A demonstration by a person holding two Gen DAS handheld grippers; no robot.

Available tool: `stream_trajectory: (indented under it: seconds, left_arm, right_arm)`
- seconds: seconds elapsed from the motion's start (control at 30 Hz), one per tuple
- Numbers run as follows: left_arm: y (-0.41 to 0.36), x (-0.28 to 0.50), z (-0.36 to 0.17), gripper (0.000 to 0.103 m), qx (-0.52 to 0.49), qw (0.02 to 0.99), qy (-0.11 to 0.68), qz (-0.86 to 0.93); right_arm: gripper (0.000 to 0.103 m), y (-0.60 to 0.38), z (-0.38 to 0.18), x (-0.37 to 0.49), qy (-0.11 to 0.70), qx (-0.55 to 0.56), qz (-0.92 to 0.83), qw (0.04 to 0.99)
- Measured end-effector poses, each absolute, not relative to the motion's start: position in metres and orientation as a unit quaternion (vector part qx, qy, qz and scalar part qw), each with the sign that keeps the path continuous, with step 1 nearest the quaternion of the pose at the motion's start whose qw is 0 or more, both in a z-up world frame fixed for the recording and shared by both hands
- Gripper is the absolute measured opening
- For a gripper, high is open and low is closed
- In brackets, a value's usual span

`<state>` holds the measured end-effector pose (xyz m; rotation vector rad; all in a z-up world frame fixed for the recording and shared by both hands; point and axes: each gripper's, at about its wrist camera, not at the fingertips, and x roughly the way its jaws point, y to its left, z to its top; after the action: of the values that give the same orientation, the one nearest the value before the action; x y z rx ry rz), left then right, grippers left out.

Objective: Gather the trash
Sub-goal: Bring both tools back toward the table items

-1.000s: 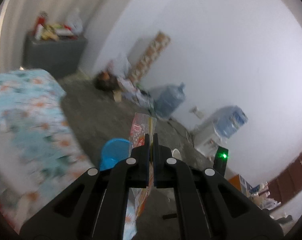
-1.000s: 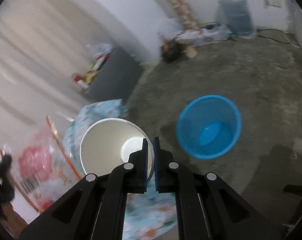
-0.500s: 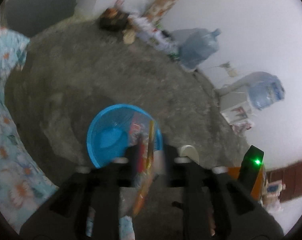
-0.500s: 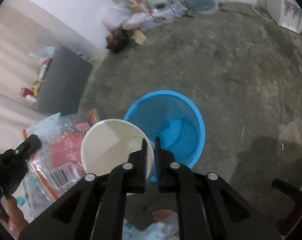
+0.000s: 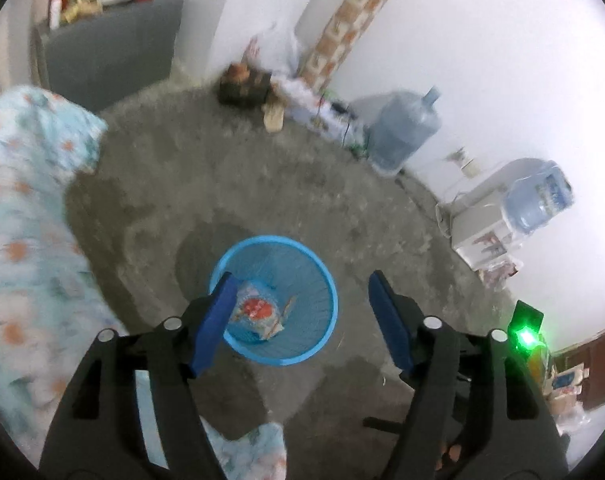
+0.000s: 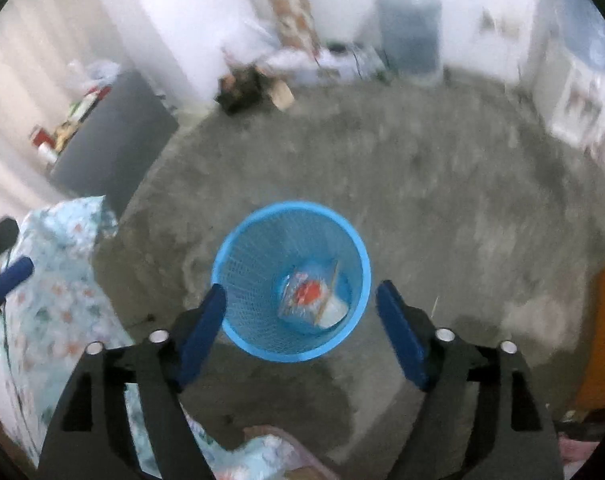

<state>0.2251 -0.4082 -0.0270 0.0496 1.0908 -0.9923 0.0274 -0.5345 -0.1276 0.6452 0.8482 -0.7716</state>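
The left gripper (image 5: 300, 304) is held above the floor with its blue-padded fingers (image 5: 214, 320) spread wide apart; the jaws have just been opening, and nothing is clamped between them. Seen through the gap, the blue mesh bin (image 5: 318, 276) stands upright on the grey concrete floor (image 5: 262, 184). A clear snack wrapper (image 5: 258, 312) with a red label lies inside the bin, at its bottom.

The right gripper (image 6: 302, 312) is likewise held over the bin (image 6: 238, 272), its fingers (image 6: 402, 336) wide apart; these jaws too have just been opening, and no object is pressed by the pads. In the right wrist view the wrapper (image 6: 306, 296) is seen at the bin's bottom, with a white paper cup (image 6: 334, 312) lying beside and partly under it. A blue pad of the left gripper (image 6: 8, 278) shows at the left edge of this view.

A floral bedspread (image 5: 26, 220) is seen to the left of the bin, its edge near the bin but apart from it. Farther off, along the white wall, a large water jug (image 5: 402, 136) stands on the floor, and a second jug (image 5: 538, 200) is mounted on a white dispenser (image 5: 478, 224). A grey cabinet (image 5: 110, 48) carrying cluttered items stands in the far left corner. The right wrist view is blurred.
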Motion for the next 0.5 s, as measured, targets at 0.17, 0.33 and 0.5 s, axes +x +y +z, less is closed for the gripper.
stream_trajectory:
  seconds: [0.17,0.33,0.5]
  left_arm:
    - [-0.317,0.202,0.039,0.074,0.030,0.794,0.431,-0.428]
    - [-0.228,0.188,0.076,0.075,0.022,0.839,0.396,-0.372]
    - [-0.143,0.168,0.092,0.076,0.027,0.877,0.381,-0.292]
  right_arm:
    - [0.090,-0.484,-0.074,0.034,0.397,0.239,-0.324,0.824]
    - [0.090,-0.424,-0.043,0.051,0.424,0.162,-0.268,0.850]
    - [0.090,-0.364,-0.031,0.063,0.440,0.119,-0.196,0.868]
